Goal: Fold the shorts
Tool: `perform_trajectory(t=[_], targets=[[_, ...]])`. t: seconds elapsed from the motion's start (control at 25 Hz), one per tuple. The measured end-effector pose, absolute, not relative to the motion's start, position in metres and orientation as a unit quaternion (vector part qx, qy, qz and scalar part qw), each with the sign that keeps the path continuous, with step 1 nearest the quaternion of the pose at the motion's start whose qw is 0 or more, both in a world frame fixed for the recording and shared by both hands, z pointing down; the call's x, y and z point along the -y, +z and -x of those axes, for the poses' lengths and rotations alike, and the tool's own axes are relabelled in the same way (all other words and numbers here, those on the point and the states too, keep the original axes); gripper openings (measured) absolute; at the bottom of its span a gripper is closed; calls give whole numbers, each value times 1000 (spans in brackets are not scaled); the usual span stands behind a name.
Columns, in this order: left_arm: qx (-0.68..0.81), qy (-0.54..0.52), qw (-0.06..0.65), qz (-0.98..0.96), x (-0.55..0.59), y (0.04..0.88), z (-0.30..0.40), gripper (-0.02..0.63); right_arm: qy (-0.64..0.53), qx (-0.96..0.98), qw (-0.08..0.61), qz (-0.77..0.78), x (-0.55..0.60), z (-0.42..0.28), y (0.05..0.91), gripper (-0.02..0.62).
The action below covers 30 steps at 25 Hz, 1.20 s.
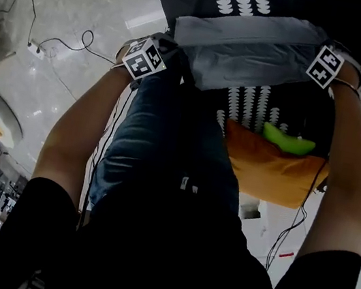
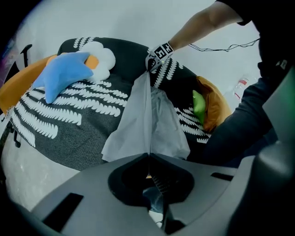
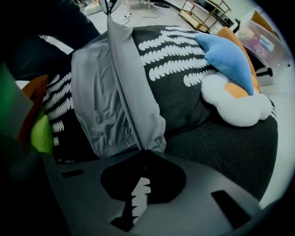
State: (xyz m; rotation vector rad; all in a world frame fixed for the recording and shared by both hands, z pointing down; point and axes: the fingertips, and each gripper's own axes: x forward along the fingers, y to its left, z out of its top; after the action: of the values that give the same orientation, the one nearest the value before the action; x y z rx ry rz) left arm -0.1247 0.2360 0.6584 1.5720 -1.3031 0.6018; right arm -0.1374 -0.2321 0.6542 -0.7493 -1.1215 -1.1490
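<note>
Clamping shorts: left claw, right claw

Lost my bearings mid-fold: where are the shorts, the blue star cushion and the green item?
shorts [image 3: 97,97]: right gripper view, the grey fabric panel.
blue star cushion [image 2: 64,73]: left gripper view, its centre.
green item [image 1: 286,140]: head view, its middle.

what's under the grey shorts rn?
Black cushion with white leaf print; the shorts hang over it, pinched by the left gripper and right gripper. The patch directly beneath the cloth is covered, so unseen.
</note>
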Motion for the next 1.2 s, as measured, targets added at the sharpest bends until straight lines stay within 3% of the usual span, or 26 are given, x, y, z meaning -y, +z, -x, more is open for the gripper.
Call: perform_trajectory(t=[0.72,1.2], targets=[[502,226,497,-671,-214,690,-25,23,-519,460,653,302,248,7,707,11],[465,224,530,-673,-202,719,-78,25,-515,448,665,303,258,-38,734,9]])
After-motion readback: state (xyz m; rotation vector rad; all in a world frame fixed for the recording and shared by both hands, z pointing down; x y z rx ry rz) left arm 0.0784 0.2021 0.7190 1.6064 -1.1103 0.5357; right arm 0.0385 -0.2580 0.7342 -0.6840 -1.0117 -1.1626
